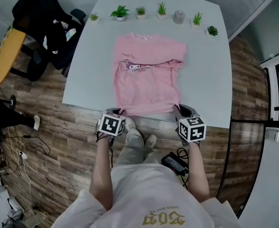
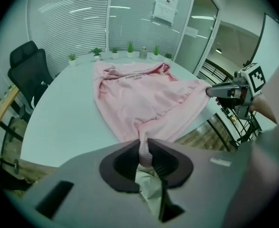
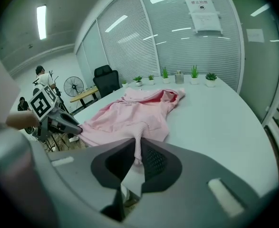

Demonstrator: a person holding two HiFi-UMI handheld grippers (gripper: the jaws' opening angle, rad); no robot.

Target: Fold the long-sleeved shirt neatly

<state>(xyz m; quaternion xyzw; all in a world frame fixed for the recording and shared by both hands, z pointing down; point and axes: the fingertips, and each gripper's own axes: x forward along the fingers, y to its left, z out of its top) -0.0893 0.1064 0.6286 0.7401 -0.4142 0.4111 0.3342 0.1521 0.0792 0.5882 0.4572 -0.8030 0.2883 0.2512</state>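
A pink long-sleeved shirt [image 1: 146, 77] lies on the white table [image 1: 91, 70], collar at the far end, its sleeves folded in across the chest, the hem at the near edge. My left gripper [image 1: 121, 112] is shut on the hem's left corner, pink cloth [image 2: 144, 151] pinched between its pads. At the hem's right corner my right gripper [image 1: 178, 109] is shut on a fold of the hem [image 3: 138, 148]. Both corners are lifted a little off the table. In the left gripper view the right gripper [image 2: 210, 91] shows across the shirt [image 2: 139, 96].
Several small potted plants [image 1: 120, 12] and a grey cup [image 1: 178, 16] line the table's far edge. A black office chair [image 1: 49, 27] and a yellow round table [image 1: 6, 53] stand at the left. Wooden floor and cables lie below the near edge. A person [image 3: 43, 80] stands far off.
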